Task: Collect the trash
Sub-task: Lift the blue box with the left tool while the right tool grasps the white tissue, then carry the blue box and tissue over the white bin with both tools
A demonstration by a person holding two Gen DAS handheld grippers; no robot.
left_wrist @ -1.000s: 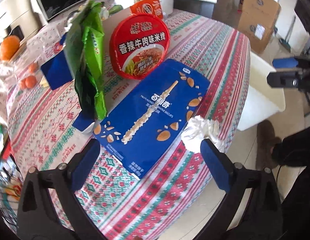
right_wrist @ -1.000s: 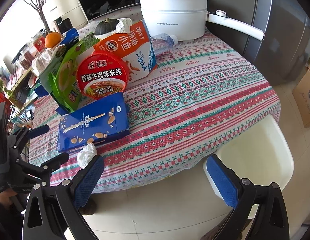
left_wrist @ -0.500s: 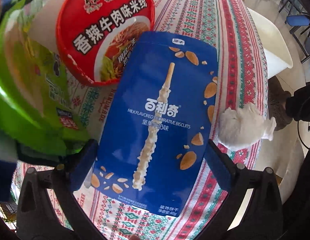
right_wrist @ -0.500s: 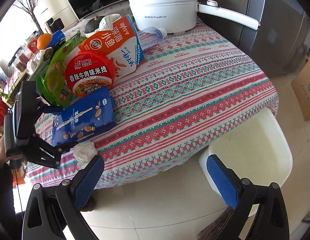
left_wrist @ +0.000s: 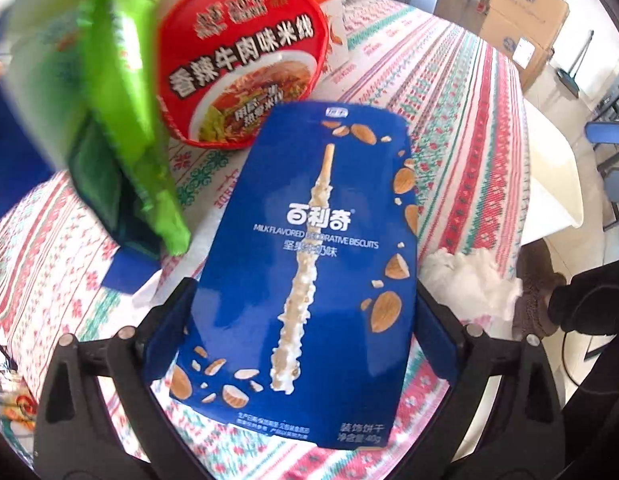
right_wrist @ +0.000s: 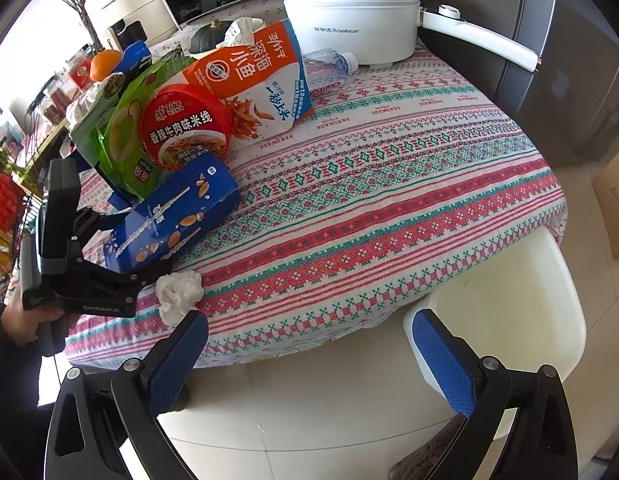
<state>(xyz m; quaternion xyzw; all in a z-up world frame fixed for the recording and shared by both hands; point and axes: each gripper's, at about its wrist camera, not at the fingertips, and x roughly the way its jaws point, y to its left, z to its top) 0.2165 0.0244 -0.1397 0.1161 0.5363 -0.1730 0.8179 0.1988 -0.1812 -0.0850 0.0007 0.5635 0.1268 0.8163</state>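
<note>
Clearly "MILK FLAVORED" biscuit box [left_wrist: 309, 248], "Royalstar" pot [right_wrist: 351, 12]

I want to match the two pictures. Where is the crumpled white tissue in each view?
Left wrist view: the crumpled white tissue is at the right, at the table edge, beside the long side of the blue biscuit box.
Right wrist view: the tissue is at lower left, on the table edge, below the same box.
Shared landmark: the red round noodle bowl.
</note>
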